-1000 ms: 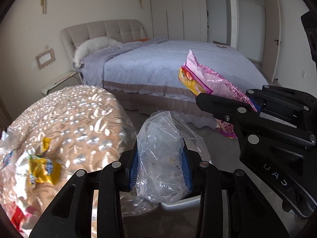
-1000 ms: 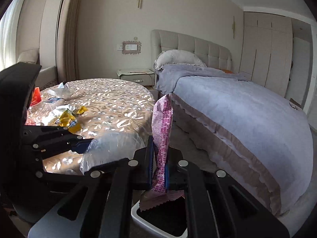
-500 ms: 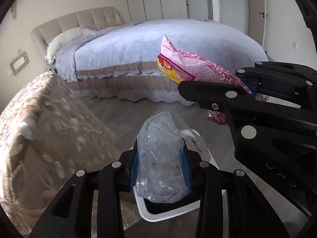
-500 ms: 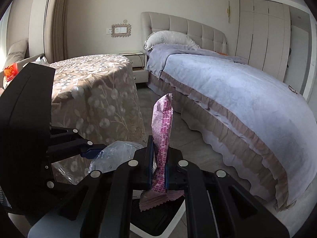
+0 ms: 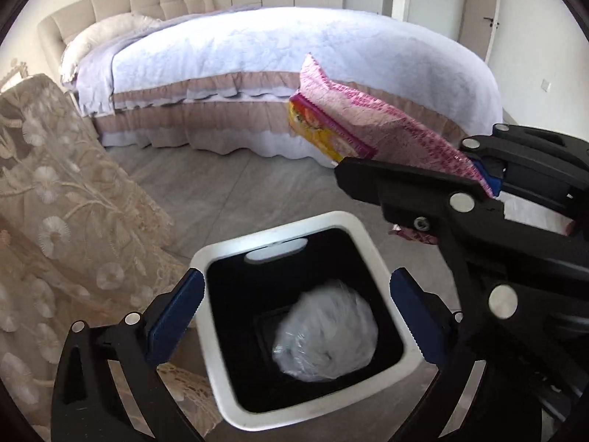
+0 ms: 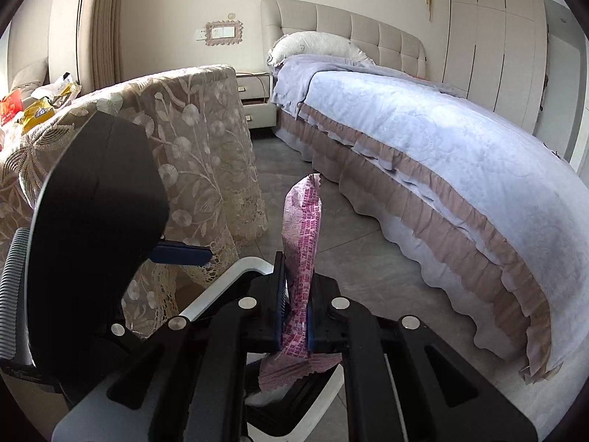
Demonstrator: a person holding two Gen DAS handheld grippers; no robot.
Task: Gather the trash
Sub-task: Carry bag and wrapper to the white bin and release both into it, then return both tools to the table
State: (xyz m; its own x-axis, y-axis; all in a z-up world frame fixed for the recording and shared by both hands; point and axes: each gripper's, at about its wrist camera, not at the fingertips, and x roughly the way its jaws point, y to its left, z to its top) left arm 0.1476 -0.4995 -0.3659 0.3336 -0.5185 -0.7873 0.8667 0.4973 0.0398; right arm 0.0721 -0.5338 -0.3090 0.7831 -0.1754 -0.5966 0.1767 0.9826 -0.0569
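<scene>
The left tongs (image 5: pixel 294 309) are opening wide above the white bin (image 5: pixel 217 368), nothing between their blue pads (image 5: pixel 173 316), and the clear plastic bag (image 5: pixel 325 335) sits blurred inside the bin's dark well. Just right of them, the right tongs (image 6: pixel 296 309) are clamped on the pink snack wrapper (image 6: pixel 302 235), which stands upright between the pads over the bin's rim. Beyond the bin the lace-covered desk (image 6: pixel 198 129) stands on the left with more wrappers (image 6: pixel 35 107) on top, and across the grey floor (image 5: pixel 206 184) lies the bed (image 5: pixel 294 55) with its lilac cover.
</scene>
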